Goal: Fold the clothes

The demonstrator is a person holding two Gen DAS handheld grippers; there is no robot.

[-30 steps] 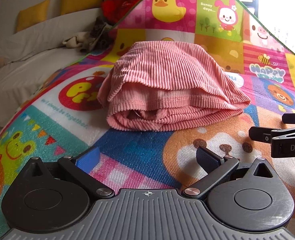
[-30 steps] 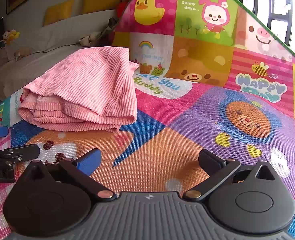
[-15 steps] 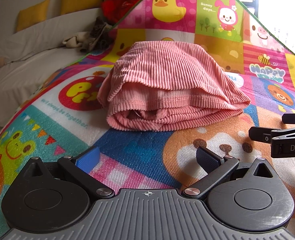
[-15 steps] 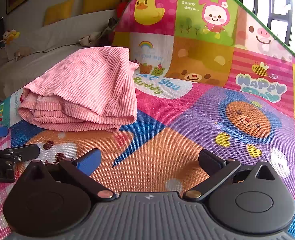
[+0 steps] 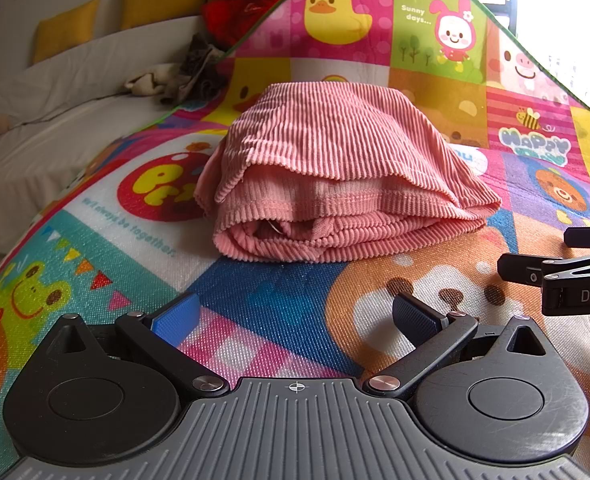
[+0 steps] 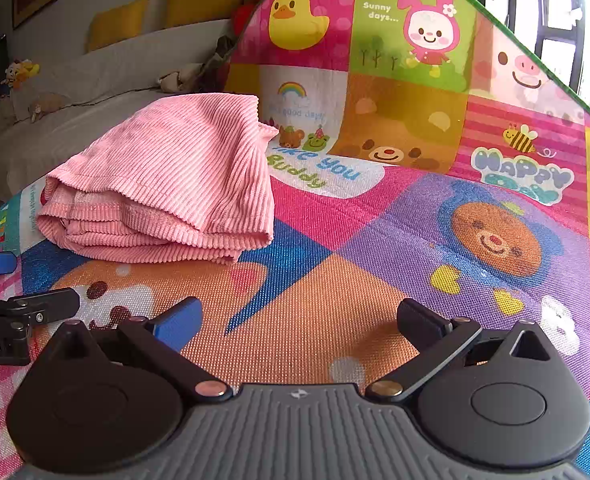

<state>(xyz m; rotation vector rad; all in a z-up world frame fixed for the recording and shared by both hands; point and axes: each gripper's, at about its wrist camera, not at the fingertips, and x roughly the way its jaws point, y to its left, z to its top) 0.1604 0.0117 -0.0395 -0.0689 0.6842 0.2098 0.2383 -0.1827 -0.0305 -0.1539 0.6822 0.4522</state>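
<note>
The pink garment (image 5: 335,176) lies folded on the play mat (image 5: 279,292), at twelve o'clock from the left gripper (image 5: 295,316) and ten o'clock from the right gripper (image 6: 299,320). Both grippers' fingers are spread wide, holding nothing. Nudging the loose top layer (unpinned) could undo the fold.

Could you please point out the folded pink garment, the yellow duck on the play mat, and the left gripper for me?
folded pink garment (image 5: 335,160): left wrist view, on its ribbed top layer.
yellow duck (image 6: 295,20): right wrist view, on the duck's body.
left gripper (image 5: 295,316): left wrist view, midway between its open fingertips.
</note>
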